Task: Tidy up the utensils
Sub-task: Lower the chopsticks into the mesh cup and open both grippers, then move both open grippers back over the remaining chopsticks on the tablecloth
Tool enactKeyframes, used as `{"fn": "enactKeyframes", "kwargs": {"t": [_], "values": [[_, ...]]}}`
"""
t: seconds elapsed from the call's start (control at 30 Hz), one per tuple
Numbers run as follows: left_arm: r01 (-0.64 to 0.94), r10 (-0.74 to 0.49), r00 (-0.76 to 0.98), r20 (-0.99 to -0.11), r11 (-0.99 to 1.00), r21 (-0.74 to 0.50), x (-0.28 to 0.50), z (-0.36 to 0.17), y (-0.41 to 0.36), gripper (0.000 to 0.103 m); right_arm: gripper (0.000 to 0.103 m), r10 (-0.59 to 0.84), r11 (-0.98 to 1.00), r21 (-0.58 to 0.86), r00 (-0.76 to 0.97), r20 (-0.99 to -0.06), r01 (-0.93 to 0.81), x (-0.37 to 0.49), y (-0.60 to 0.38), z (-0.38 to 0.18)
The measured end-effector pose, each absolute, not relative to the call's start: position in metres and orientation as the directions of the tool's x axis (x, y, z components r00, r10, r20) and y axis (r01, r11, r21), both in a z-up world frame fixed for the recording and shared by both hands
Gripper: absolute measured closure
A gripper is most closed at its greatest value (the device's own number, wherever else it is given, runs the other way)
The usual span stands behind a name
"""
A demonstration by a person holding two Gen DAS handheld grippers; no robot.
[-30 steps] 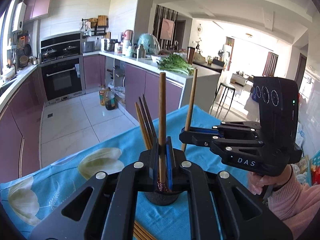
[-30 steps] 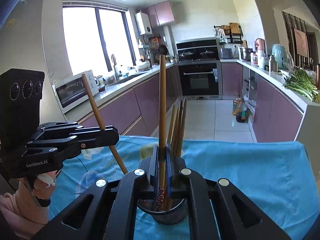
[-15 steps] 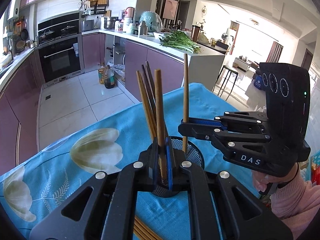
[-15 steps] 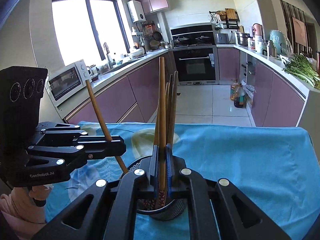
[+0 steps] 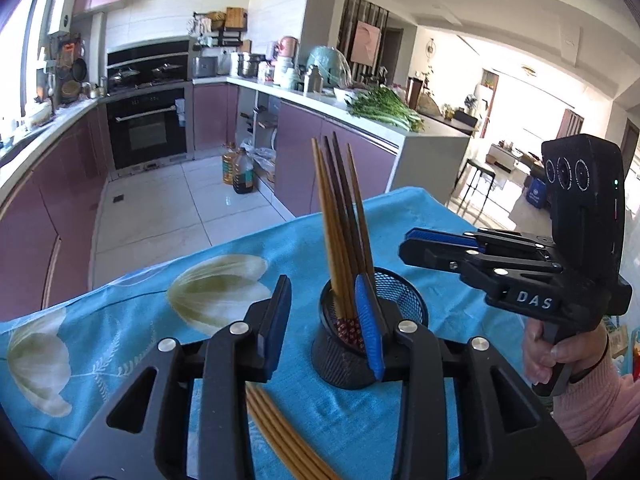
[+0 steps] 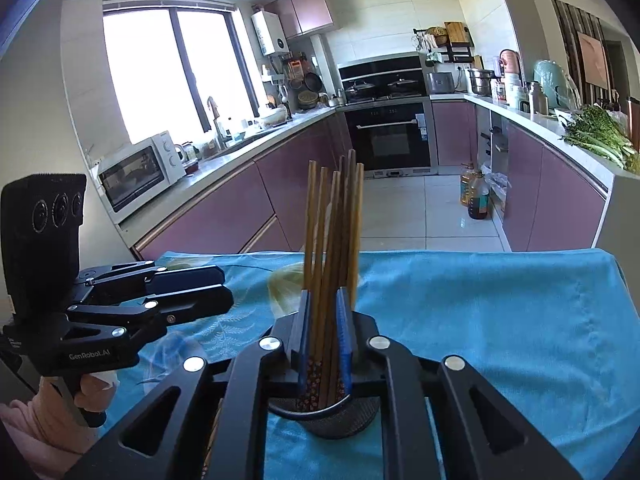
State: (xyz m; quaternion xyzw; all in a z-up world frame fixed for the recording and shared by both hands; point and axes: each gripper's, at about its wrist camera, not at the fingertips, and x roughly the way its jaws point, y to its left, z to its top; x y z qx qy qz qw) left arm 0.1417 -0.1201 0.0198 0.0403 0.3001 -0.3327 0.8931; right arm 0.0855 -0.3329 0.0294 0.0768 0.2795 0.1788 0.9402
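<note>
Since both grippers now have their jaws apart w/ nothing pinched, the chopsticks [image 5: 342, 236] stand loose in the mesh cup [image 5: 370, 344], fanned against its rim, on the blue cloth [image 6: 500, 320]. The left gripper [image 5: 326, 328] is spread wide, one finger [image 5: 368, 328] in front of the cup; the right gripper [image 6: 325, 336] is only part-open, fingers either side of the bundle, prob. just let go. More chopsticks [image 5: 280, 432] lie flat on the cloth under the left gripper, near the cup base, so I'd guess those are the next pickup.
</note>
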Motion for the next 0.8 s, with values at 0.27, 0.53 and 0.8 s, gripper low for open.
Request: {"fn": "enactKeyframes", "kwargs": {"t": [0.27, 0.53, 0.8], "values": [[0.560, -0.523, 0.680, -0.514, 0.823, -0.097, 0.100, 0.010, -0.070, 0.056, 0.069, 0.458, 0.888, 0.228, 0.744, -0.486, -0.398, 0.055, -0.310, 0.025], [0.500, -0.449, 0.662, -0.600, 0.861, -0.092, 0.083, -0.033, -0.043, 0.053, 0.066, 0.521, 0.846, 0.248, 0.632, -0.574, -0.473, 0.047, -0.273, -0.009], [0.471, -0.391, 0.590, -0.707, 0.877, -0.092, 0.084, -0.088, -0.040, 0.053, 0.066, 0.495, 0.853, 0.269, 0.533, -0.686, -0.447, 0.049, -0.243, -0.056]]}}
